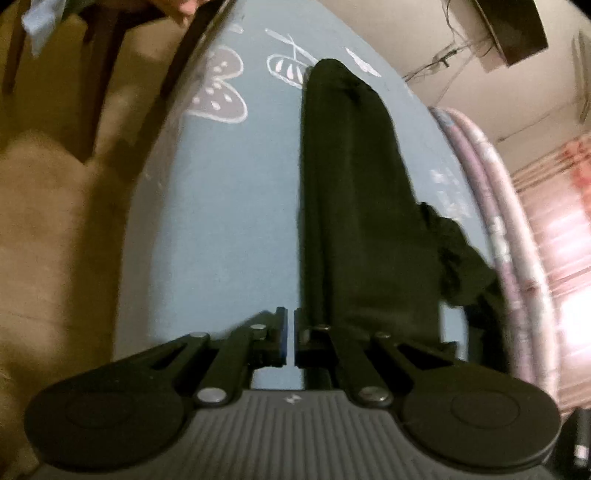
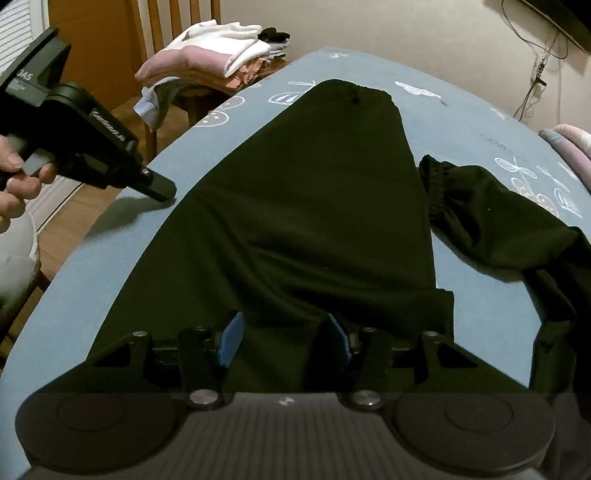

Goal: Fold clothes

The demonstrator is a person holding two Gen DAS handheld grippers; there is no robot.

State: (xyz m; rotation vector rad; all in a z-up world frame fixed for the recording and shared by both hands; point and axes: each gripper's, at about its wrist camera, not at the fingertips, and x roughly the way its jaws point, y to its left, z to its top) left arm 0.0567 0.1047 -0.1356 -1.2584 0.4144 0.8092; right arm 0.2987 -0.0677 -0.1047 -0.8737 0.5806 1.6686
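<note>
- Right gripper (image 2: 286, 338), bottom centre of right view: blue pads wide apart, dark cloth lying between them, not pinched.
- Left gripper (image 1: 290, 338), bottom centre of left view: fingers nearly together, thin gap, nothing held; tip just beside garment's left edge.
- Black garment (image 2: 295, 206) spread mid-frame on blue cover (image 2: 110, 243), cuffed part off right.
- Hand (image 2: 16, 177) at left edge.
- Folded clothes pile (image 2: 218, 51) on chair, upper left.

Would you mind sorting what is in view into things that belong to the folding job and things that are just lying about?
Belongs to the job:
- black trousers spread on the blue cloth
- left gripper, shut
- right gripper, open over the trousers

Just lying about:
- stack of folded clothes on a wooden chair
- wall cables
- pink bedding
</note>
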